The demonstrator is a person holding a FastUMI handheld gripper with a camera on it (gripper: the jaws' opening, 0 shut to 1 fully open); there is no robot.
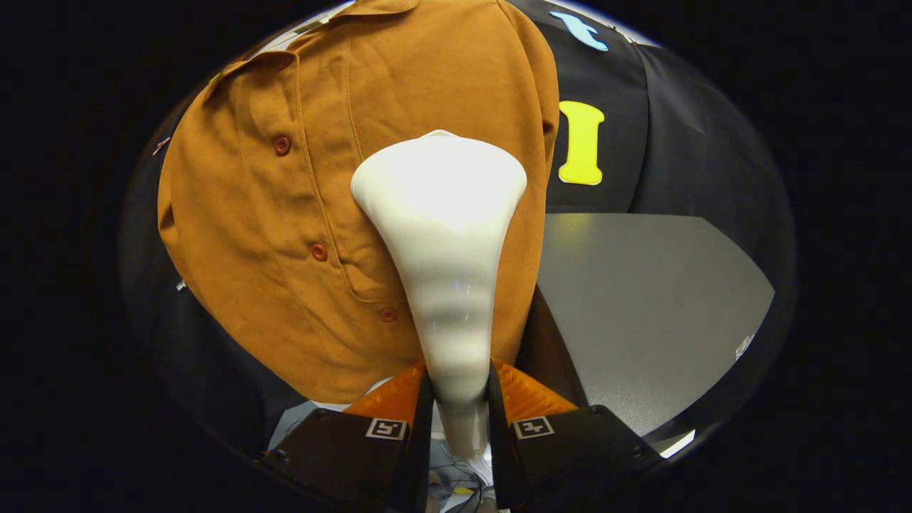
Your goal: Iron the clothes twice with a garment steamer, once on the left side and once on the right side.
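A white garment steamer [442, 235] stands up between my fingers, its narrow handle clamped by both pads and its wide head flaring out ahead. My gripper [459, 399] is shut on that handle. Behind the head hangs a brown button-up shirt [285, 214] with a collar at the top and three buttons down its placket. The steamer head rests against or very near the shirt's right half, right of the placket; I cannot tell if it touches the cloth.
A grey tabletop [641, 306] spreads out to the right of the shirt. Black cloth wall [684, 142] stands behind the shirt and table. Some cables lie low down between my fingers [456, 484].
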